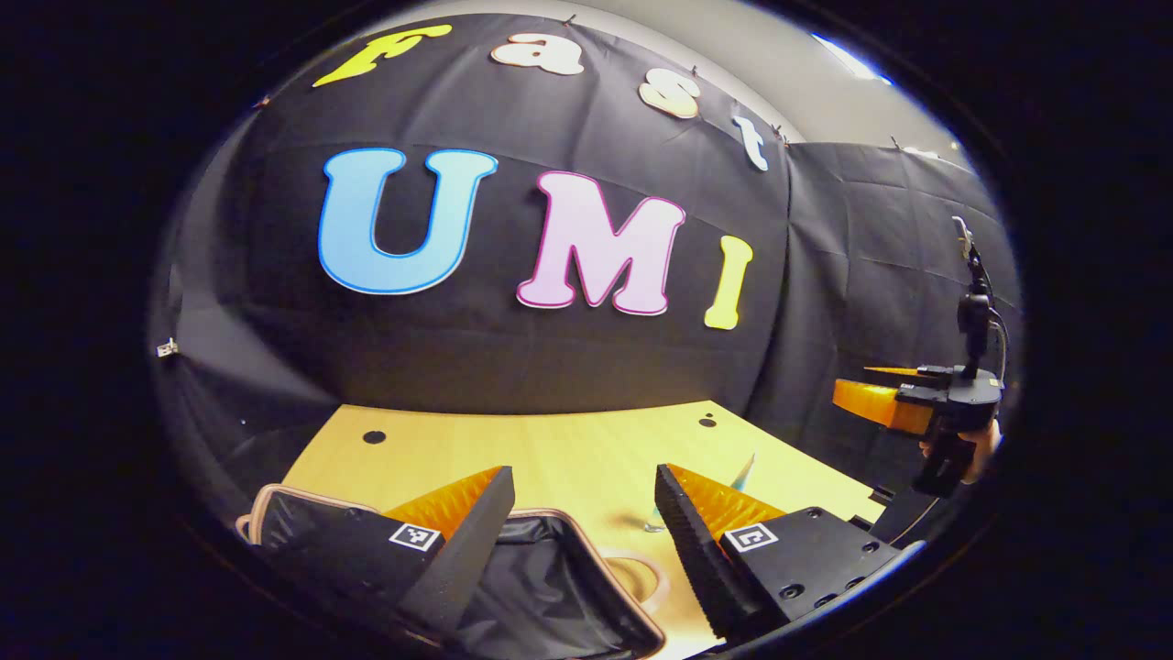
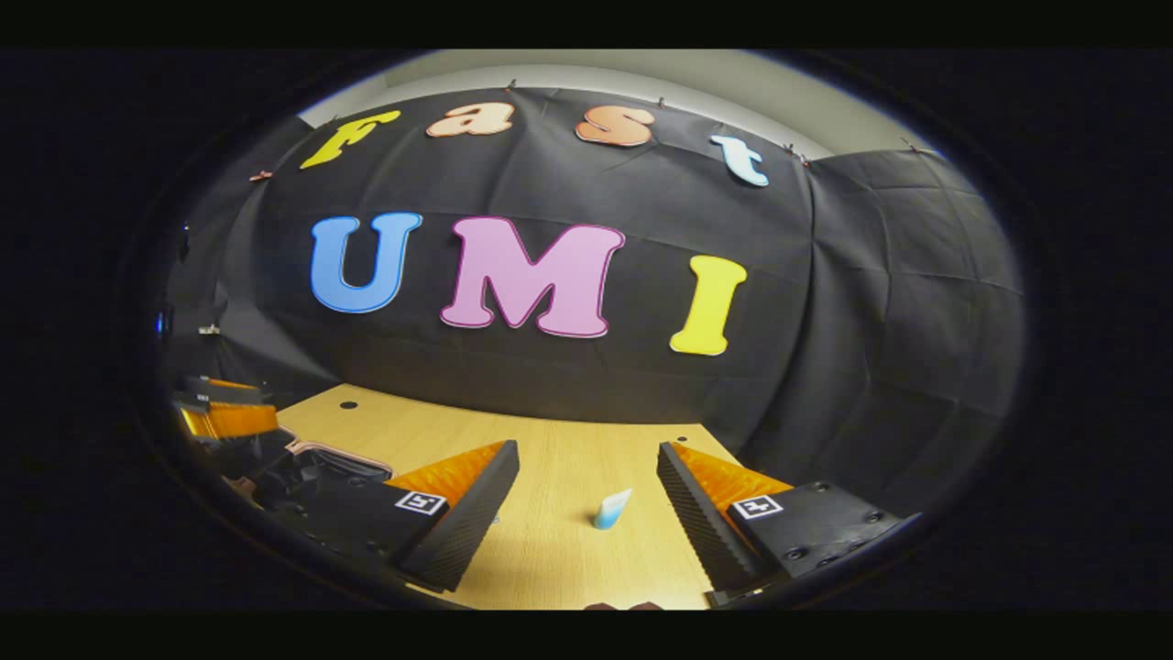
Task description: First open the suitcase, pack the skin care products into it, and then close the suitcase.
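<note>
Left gripper view: the left gripper (image 1: 583, 500) hangs above the wooden table (image 1: 568, 449) with its two fingers spread wide and nothing between them. Directly below and between the fingers lies the suitcase (image 1: 541, 587), lid open, its dark lining exposed and its pale trim curving round the near corner; part of it runs under the finger on the left side. Just ahead of the finger on the right side, a small skin care tube (image 1: 740, 473) stands on the table, mostly hidden by that finger — only its pale, tapering top shows. Near it, beside the suitcase rim, a small clear item rests on the wood; what it is cannot be told. Far off to the right side the right gripper (image 1: 871, 385) is held level in a hand (image 1: 979, 442), well above the table edge.

In the right gripper view the right gripper (image 2: 586, 495) is likewise parted wide and empty. Between its fingers, a little ahead and nearer the right-hand one, the skin care tube (image 2: 611, 509) stands upright on the table (image 2: 550, 440), pale at the top and blue at the base — apart from both fingers. To the left side, past the left-hand finger, the open suitcase (image 2: 321, 463) lies on the table, and the left gripper (image 2: 224, 412) hovers above it; its spread cannot be judged from here.
</note>
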A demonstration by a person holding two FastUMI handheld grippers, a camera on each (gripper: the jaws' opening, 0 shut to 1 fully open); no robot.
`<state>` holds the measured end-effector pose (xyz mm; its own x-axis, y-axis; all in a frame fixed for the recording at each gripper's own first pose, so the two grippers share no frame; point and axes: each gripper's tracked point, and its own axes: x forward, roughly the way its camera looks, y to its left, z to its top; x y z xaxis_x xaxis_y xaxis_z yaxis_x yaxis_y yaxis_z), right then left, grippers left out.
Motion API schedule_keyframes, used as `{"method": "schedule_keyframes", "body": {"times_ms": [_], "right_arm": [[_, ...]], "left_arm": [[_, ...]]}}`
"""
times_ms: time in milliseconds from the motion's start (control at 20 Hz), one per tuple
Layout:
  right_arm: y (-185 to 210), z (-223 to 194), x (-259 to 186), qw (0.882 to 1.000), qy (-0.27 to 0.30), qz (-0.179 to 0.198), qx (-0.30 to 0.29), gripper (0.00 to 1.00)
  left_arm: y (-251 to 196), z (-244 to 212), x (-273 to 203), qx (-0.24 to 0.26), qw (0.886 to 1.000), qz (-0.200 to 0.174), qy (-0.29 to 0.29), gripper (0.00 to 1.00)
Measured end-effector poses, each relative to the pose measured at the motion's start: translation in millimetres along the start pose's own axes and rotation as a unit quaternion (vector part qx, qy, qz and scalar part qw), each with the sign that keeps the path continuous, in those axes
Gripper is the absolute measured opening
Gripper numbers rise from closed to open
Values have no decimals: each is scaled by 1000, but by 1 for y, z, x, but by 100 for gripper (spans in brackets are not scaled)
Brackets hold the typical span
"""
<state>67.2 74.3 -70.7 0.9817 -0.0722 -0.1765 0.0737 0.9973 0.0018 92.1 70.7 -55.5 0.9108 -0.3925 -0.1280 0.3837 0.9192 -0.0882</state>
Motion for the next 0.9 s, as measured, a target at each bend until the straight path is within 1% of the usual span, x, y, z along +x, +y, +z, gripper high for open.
{"method": "schedule_keyframes", "body": {"times_ms": [100, 150, 400, 600, 800, 900], "right_arm": [[-5, -6, 8, 1000, 1, 6, -4, 96], [-8, -11, 11, 1000, 4, 8, -7, 96], [-22, -33, 37, 999, 29, 27, -5, 97], [-33, -49, 56, 998, 44, 42, -15, 97], [-46, -67, 72, 997, 62, 48, -13, 96], [-53, -78, 79, 996, 73, 49, -6, 99]], "left_arm": [[-29, -15, 22, -2, 1000, -22, 11, 97], [-42, -24, 33, -2, 999, -28, 22, 96], [-82, -60, 92, -3, 998, -31, 51, 97], [-98, -98, 134, 16, 996, -25, 82, 96], [-107, -123, 171, 12, 994, -16, 107, 97], [-105, -132, 190, 16, 993, -7, 118, 97]]}}
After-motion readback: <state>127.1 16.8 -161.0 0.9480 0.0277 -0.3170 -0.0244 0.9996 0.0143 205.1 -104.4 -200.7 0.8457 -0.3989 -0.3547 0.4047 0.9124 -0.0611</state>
